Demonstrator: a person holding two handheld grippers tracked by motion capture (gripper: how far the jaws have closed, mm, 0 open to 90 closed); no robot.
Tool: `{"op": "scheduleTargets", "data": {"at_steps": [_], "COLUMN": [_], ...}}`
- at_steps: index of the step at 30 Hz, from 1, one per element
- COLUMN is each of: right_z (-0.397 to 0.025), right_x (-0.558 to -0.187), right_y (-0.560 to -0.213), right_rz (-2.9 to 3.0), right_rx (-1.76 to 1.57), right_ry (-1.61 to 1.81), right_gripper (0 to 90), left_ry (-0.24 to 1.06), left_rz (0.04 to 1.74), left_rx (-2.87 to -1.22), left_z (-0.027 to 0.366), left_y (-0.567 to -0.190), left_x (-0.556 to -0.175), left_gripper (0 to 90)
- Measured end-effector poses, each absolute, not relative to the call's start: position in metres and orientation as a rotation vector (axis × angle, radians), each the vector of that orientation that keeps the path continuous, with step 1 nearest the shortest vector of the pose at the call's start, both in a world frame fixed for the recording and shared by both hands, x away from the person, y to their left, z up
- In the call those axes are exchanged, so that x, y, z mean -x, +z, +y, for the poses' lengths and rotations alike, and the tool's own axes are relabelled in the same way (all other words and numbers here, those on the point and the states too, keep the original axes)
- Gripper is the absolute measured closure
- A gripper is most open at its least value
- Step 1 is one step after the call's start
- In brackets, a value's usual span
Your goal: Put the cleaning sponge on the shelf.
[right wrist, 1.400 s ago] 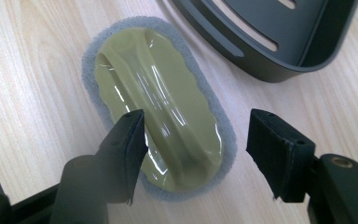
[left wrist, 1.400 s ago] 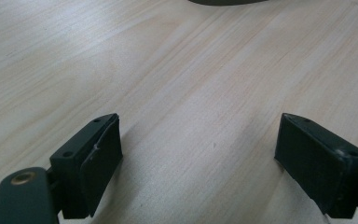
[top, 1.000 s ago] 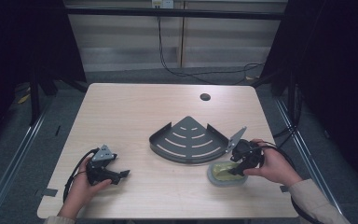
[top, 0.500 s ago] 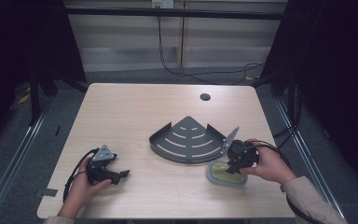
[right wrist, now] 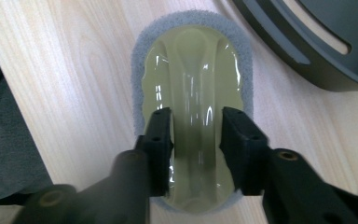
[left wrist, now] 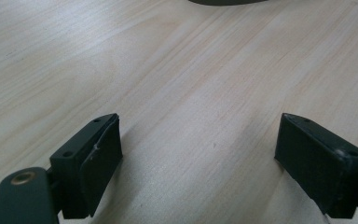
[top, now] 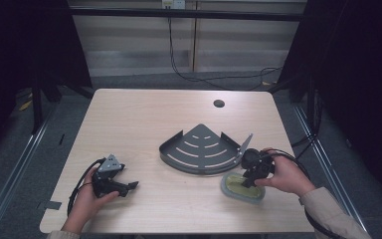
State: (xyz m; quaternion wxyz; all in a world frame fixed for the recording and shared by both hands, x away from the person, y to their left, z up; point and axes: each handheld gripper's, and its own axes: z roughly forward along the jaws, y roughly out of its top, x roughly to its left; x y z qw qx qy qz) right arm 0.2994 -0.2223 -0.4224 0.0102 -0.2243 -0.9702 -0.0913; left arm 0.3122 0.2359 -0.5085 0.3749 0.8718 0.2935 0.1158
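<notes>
Your right tool (top: 248, 178) is down on the sponge scrubber (top: 242, 186), which lies flat on the table (top: 144, 119) near its front right, just beside the front edge of the dark corner shelf rack (top: 201, 149). In the right gripper view the two jaws straddle the raised, glossy yellow-green handle ridge (right wrist: 196, 112) of the scrubber, one on each side, with the grey foam rim (right wrist: 140, 74) showing around it. The jaws sit close against the ridge, but you cannot tell from these pictures whether they are already pressing it or just short of contact; treat the grip as closing rather than secured.

Your left tool (top: 117, 185) rests near the front left of the table, well apart from the scrubber and the rack. In the left gripper view its jaws stand wide apart with nothing but bare wood between them, so it is released and idle.

As a judgement of progress: the approach and alignment to the scrubber look done, and the grasp is the step in hand. The scrubber is not yet lifted; it sits fully on the table. What seems left is to clamp firmly on the ridge, raise it, and carry it wherever it belongs, likely toward the rack, which holds nothing so far.
</notes>
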Motion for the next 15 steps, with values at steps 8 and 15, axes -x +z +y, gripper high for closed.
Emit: {"op": "scheduleTargets", "data": {"at_steps": [8, 15], "right_z": [-0.2169, -0.2178], "right_x": [-0.302, -0.3013], "right_y": [-0.4277, -0.424], "right_rz": [-3.023, -3.018], "right_rx": [0.649, 0.662], "right_ry": [-0.205, -0.182], "right_gripper": [70.5, 71.1], "left_ry": [0.297, 0.296], "left_rz": [0.75, 0.75], "left_rx": [-2.231, -2.231], "left_z": [0.2359, 0.2359], "left_y": [-0.5085, -0.5085], "left_x": [-0.3123, -0.3123], "left_gripper": [13.9, 13.9]}}
